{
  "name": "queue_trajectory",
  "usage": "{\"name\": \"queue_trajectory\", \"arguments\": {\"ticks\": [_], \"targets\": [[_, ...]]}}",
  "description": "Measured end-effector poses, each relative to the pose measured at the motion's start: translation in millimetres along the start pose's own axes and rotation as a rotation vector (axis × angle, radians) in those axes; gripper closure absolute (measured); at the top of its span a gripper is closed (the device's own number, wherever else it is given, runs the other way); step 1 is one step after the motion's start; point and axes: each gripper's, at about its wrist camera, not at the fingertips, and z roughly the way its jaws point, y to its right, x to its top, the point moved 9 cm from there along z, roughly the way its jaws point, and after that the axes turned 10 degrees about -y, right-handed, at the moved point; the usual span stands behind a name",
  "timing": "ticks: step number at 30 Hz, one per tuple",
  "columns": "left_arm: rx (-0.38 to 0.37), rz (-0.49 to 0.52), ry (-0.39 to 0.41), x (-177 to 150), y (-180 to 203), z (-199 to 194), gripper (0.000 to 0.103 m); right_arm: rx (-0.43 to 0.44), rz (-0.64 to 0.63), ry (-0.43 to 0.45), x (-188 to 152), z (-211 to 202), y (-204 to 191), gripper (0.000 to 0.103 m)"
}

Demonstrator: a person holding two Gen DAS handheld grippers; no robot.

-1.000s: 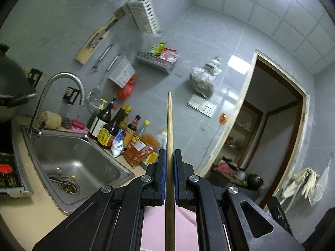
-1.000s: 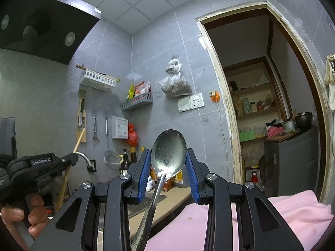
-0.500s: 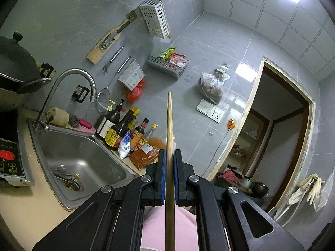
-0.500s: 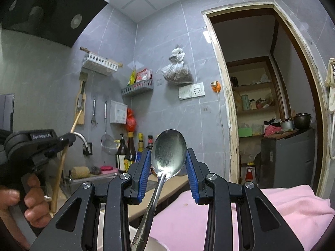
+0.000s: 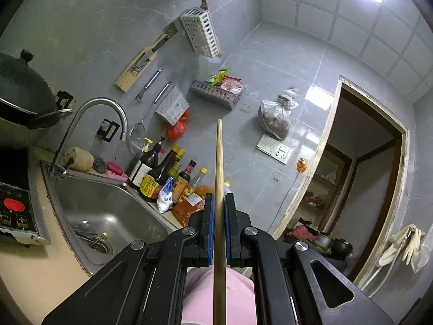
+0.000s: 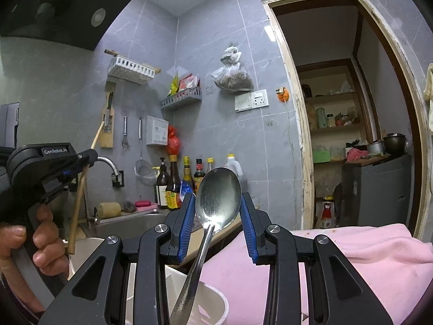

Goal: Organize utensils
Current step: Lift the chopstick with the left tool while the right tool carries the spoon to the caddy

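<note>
My left gripper (image 5: 219, 203) is shut on a thin wooden chopstick (image 5: 219, 157), which sticks out forward and upward past the blue pads toward the tiled wall. The right wrist view shows that same gripper (image 6: 88, 159) at the left, held by a hand (image 6: 40, 243), with the chopstick (image 6: 79, 192) hanging below its jaws. My right gripper (image 6: 217, 197) is shut on a metal spoon (image 6: 205, 241). The spoon's bowl stands upright between the blue pads, and its handle slants down toward a white bowl (image 6: 216, 300).
A steel sink (image 5: 113, 211) with a curved faucet (image 5: 108, 105) lies to the left, with sauce bottles (image 5: 162, 173) behind it. On the wall hang a white rack (image 5: 201, 35) and a grey shelf (image 5: 216, 94). A pink cloth (image 6: 351, 260) lies below right. A doorway (image 6: 346, 124) stands at the right.
My right gripper has sunk with the spoon, and the white bowl has come into view under it. The left gripper has tilted slightly and still holds the chopstick.
</note>
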Motion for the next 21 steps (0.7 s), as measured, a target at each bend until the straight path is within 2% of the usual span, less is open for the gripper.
{"name": "queue_trajectory", "arguments": {"ticks": [11,18,21], "targets": [[0.054,0.08,0.005,-19,2,1,0.099,0.006,-0.007,-0.012,-4,3,-1,0.072],[0.11,0.171,-0.102,-47,7,5,0.099,0.01,-0.045,-0.009,-4,1,-8,0.072],[0.139,0.253,-0.127,-59,16,4,0.098,0.008,-0.076,0.0,-5,-2,-13,0.072]]}}
